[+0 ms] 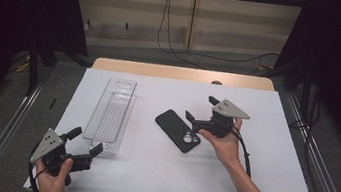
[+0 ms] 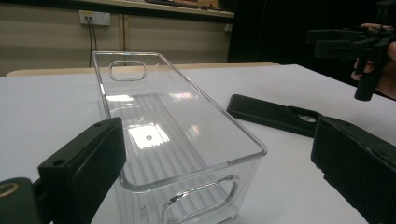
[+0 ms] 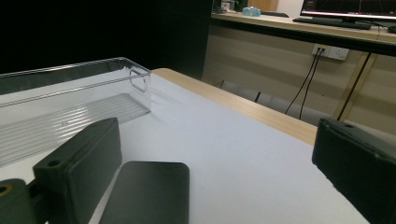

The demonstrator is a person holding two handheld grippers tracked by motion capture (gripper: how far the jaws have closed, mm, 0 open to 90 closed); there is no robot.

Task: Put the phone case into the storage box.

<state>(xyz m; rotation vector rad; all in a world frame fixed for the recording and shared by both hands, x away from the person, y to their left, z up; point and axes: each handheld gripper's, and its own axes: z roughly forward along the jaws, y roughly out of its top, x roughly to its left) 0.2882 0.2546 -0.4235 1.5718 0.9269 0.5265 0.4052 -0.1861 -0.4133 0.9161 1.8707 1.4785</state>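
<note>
A clear plastic bin (image 1: 111, 114) lies lengthwise on the white table, empty. To its right lies a black phone case (image 1: 177, 130), flat, camera hole toward me. My left gripper (image 1: 84, 141) is open at the bin's near end, the bin (image 2: 163, 135) straight ahead between its jaws. My right gripper (image 1: 200, 108) is open just right of the case, its lower jaw close to the case's far corner. From the right gripper view the case (image 3: 147, 192) lies low between the jaws and the bin (image 3: 70, 100) is at left. The left gripper view shows the case (image 2: 273, 114) and the right gripper (image 2: 348, 44).
The white sheet (image 1: 271, 155) covers a wooden table whose far edge (image 1: 181, 73) shows. Metal rails (image 1: 4, 131) run along both sides. Cables (image 1: 168, 25) hang on the far wall. Dark curtains flank the scene.
</note>
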